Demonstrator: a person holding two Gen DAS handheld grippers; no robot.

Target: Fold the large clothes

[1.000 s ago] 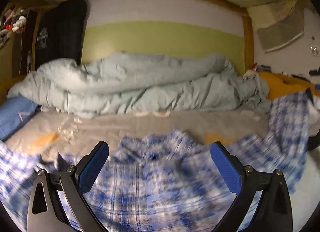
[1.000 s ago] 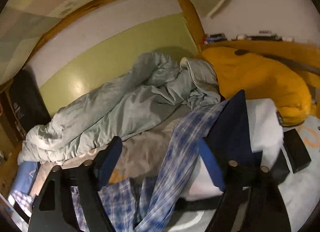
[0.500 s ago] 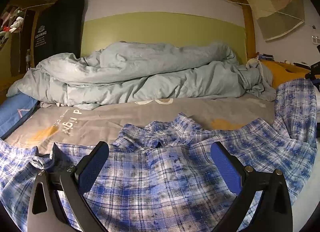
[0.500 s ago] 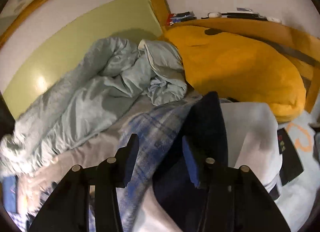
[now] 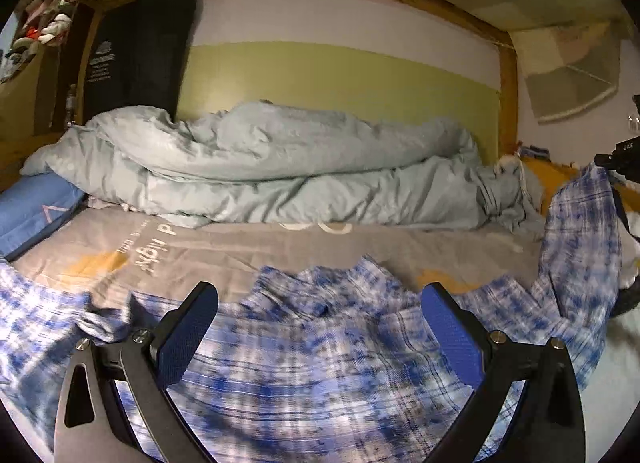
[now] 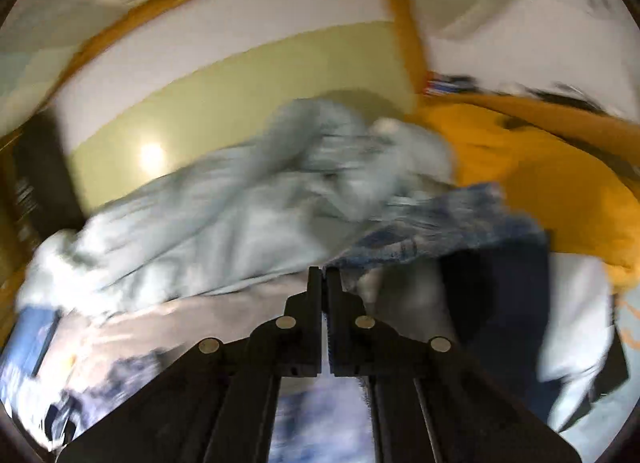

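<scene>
A blue-and-white plaid shirt (image 5: 320, 375) lies spread on the grey bed sheet (image 5: 240, 247), collar toward the far side. My left gripper (image 5: 319, 295) hovers open just over the shirt's body, with nothing between its blue pads. The shirt's right sleeve (image 5: 580, 223) rises steeply to the picture's right edge. In the right wrist view my right gripper (image 6: 324, 275) is shut, its fingers together on the edge of that plaid sleeve (image 6: 432, 231), which trails off to the right. That view is blurred by motion.
A rumpled pale green duvet (image 5: 280, 175) fills the far side of the bed against the green headboard. A blue pillow (image 5: 32, 207) lies at the left. An orange cushion (image 6: 540, 167) and a pile of dark and white clothes (image 6: 500, 303) sit at the right.
My right gripper's jaws have closed from wide open onto the plaid sleeve, and it has swung across the bed. The sleeve now stands higher at the right. The left gripper stays open.
</scene>
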